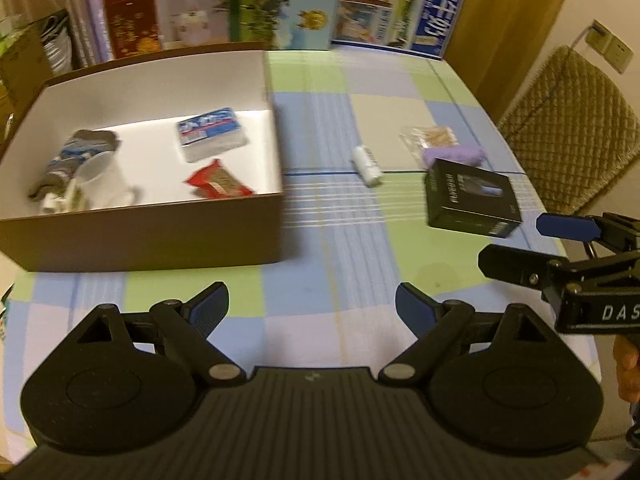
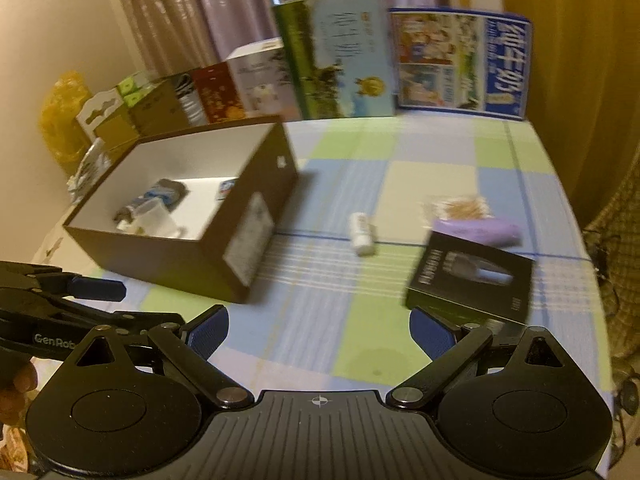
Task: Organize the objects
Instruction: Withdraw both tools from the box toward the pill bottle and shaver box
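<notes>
A brown open box with a white inside stands at the left of the checked tablecloth. In it lie a rolled sock, a white mug, a blue packet and a red snack wrapper. On the cloth lie a small white bottle, a black carton, a purple roll and a clear bag of toothpicks. My left gripper is open over bare cloth. My right gripper is open, near the black carton.
Printed cartons and boxes stand in a row along the table's far edge. A padded chair back is at the right. More boxes and a yellow bag sit left of the brown box.
</notes>
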The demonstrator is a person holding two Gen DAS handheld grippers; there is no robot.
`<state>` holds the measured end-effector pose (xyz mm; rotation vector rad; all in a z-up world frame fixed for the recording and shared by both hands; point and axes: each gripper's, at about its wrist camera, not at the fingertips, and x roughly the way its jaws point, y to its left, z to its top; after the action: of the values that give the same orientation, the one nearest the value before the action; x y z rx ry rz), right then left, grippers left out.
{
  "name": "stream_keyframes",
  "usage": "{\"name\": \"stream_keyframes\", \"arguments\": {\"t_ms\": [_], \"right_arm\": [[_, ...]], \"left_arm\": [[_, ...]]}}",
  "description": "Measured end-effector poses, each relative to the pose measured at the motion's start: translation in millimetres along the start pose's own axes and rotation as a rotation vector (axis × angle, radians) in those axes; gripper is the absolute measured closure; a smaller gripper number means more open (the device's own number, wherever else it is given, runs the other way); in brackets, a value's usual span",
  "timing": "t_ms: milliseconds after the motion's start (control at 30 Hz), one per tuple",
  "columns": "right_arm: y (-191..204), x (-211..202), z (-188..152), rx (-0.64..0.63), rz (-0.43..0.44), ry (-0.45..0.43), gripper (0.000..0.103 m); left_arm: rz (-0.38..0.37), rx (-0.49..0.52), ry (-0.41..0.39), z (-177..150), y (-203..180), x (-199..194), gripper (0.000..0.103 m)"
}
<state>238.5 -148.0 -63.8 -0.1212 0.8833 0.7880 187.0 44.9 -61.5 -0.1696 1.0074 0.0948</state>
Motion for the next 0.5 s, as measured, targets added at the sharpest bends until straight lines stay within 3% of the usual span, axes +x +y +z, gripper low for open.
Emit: {"name": "stream_keyframes", "arguments": {"t_ms": [267, 500], "right_arm": [[-61, -7, 0, 0.063, -0.053, -0.007, 0.008], [-111, 5, 3, 0.098, -0.075, -0.009, 0.009]], "left_arm": [[-0.048, 0.042, 0.016, 11, -46, 27, 0.015], [-0.046, 0.044, 0.023, 26, -70, 53, 0.015]]}}
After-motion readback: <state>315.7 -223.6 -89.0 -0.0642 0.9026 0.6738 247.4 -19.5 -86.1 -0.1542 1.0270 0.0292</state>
